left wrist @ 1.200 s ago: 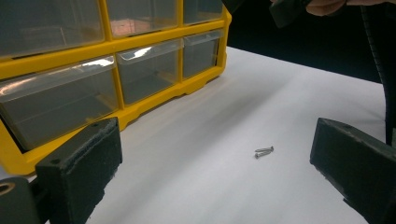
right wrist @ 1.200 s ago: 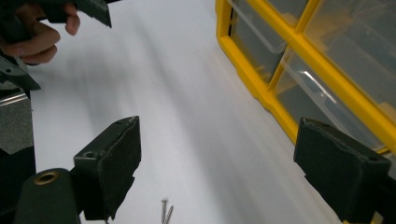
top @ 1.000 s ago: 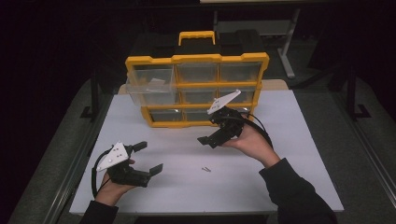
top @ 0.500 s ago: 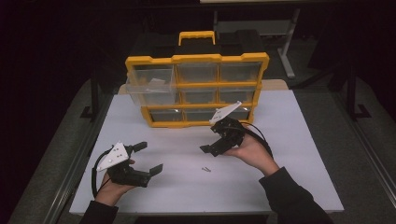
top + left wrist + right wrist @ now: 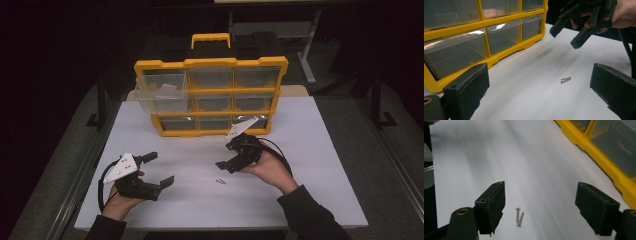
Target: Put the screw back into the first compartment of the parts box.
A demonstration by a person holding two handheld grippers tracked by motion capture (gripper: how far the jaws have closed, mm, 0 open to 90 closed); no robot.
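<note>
Two small screws (image 5: pixel 220 181) lie side by side on the white table (image 5: pixel 310 165), in front of a yellow organizer (image 5: pixel 210 62) with clear drawers. My right gripper (image 5: pixel 225 156) hovers just above and behind the screws, tilted down at them. Its jaws have just been closing a little, and it stays open with nothing held. In the right gripper view the screws (image 5: pixel 518 217) lie on the table between the jaws, nearer the left one. My left gripper (image 5: pixel 160 169) rests open at the front left. It faces the screws (image 5: pixel 565 79), with the right gripper (image 5: pixel 566 36) beyond them.
The organizer's top-left drawer (image 5: pixel 160 92) is pulled out and sticks forward. Its black-and-yellow handle (image 5: pixel 210 39) stands up at the back. The table's left edge has a metal rail (image 5: pixel 80 180). Dark floor surrounds the table.
The right gripper has come down and forward from in front of the organizer to just over the screws, its jaws slightly narrower. The left gripper has stayed put.
</note>
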